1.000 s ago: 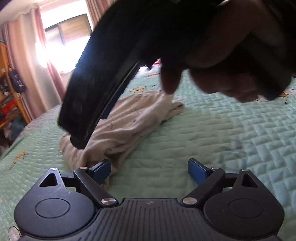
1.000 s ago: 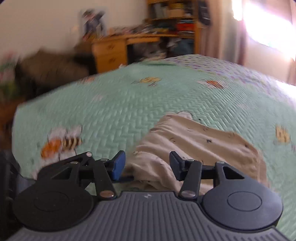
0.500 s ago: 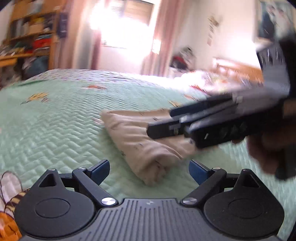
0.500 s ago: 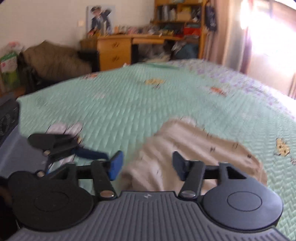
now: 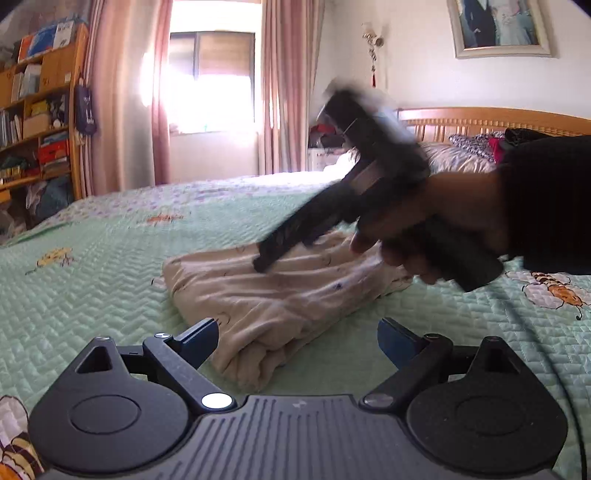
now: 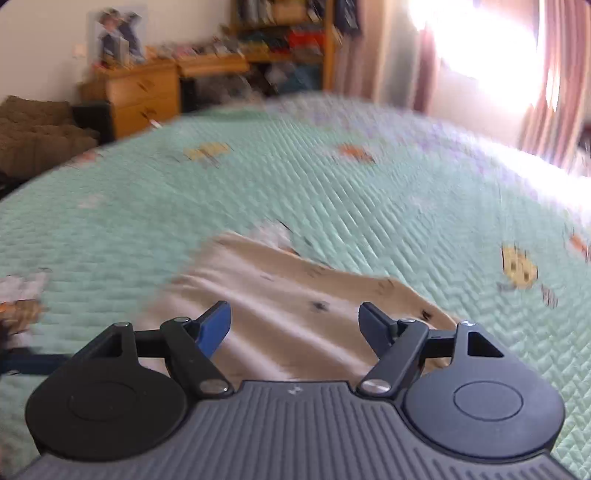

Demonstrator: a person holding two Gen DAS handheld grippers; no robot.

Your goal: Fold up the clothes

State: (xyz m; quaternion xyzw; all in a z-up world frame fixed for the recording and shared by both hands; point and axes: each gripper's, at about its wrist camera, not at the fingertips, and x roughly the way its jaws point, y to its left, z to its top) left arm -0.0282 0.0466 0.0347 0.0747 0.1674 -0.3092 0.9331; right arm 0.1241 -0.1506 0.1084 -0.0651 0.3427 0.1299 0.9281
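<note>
Bed (image 5: 110, 288) bears folded beige garment (image 5: 280, 295), flat for next fold. Left hand-held gripper (image 5: 297, 341) spread, empty. Right hand-held gripper (image 6: 294, 325) (blurred) just opened, nothing pinched, poised over cloth.

the right gripper (image 6: 294, 325) hangs over a beige garment (image 6: 295, 295) lying folded on a mint-green quilted bedspread (image 6: 295, 177) printed with bees. its blue-padded jaws have just been opening and stand wide, clear of the cloth. beyond the bed: a wooden dresser (image 6: 133, 96), bookshelves (image 6: 288, 33), pink curtains (image 6: 554, 99).
</note>
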